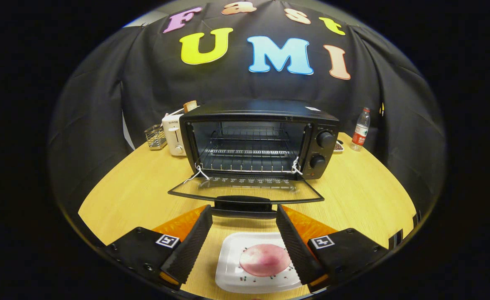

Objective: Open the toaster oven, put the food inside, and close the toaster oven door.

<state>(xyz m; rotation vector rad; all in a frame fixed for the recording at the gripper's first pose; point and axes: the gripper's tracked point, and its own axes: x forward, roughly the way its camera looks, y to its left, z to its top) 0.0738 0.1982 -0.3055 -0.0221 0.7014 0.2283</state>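
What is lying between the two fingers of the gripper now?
In the gripper view, a white plate with a round pink slice of food lies between the open fingers; neither finger touches it.

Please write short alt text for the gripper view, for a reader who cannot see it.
The gripper, fingers open, hovers over a white plate holding a round pink slice of food. Just beyond stands a black toaster oven on the wooden table, its glass door folded down open and its rack bare.
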